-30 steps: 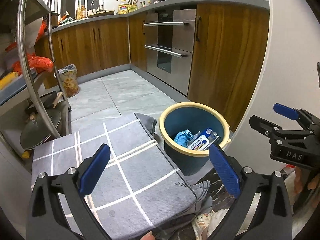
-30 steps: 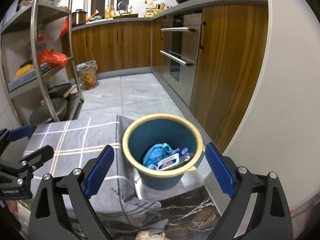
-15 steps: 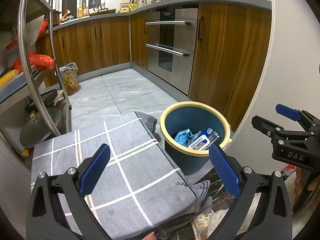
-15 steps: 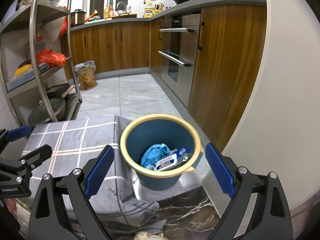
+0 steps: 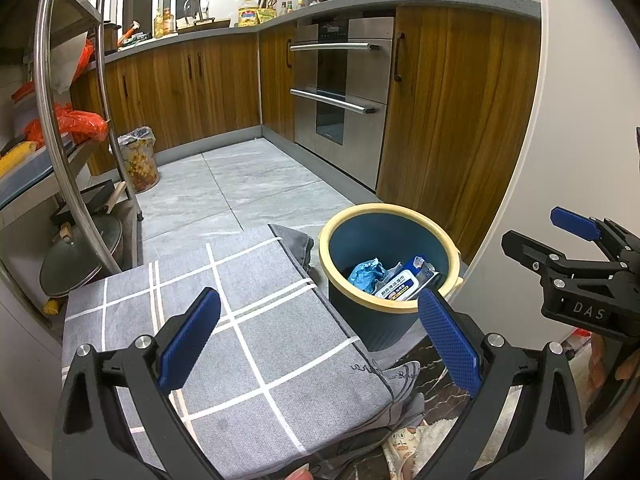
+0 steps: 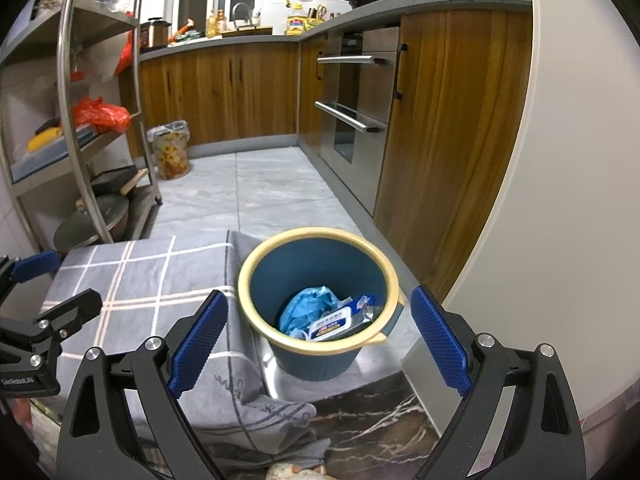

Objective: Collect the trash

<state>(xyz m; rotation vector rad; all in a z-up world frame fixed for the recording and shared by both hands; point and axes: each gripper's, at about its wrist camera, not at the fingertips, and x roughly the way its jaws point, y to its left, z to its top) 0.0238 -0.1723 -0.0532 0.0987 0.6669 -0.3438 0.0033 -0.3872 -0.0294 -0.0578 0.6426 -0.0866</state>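
Observation:
A blue bin with a yellow rim (image 5: 384,209) (image 6: 320,234) stands on the floor beside a white wall. Inside it lie a crumpled blue bag (image 5: 366,274) (image 6: 308,304) and a white wipes pack (image 5: 396,288) (image 6: 334,322). My left gripper (image 5: 318,332) hangs open over the edge of a grey checked cloth (image 5: 248,320), just left of the bin, holding nothing. My right gripper (image 6: 318,320) is open above and in front of the bin, also holding nothing. Each gripper shows in the other's view: the right gripper (image 5: 548,236) and the left gripper (image 6: 60,284).
A steel shelf rack (image 5: 52,120) with pans and orange bags stands on the left. A second bin with a patterned liner (image 5: 138,160) sits by the wooden cabinets. An oven (image 5: 340,100) faces the grey tiled floor (image 5: 240,184). The white wall (image 5: 560,120) closes the right side.
Both views have drifted only slightly. Both grippers stay open and the bin's contents look the same.

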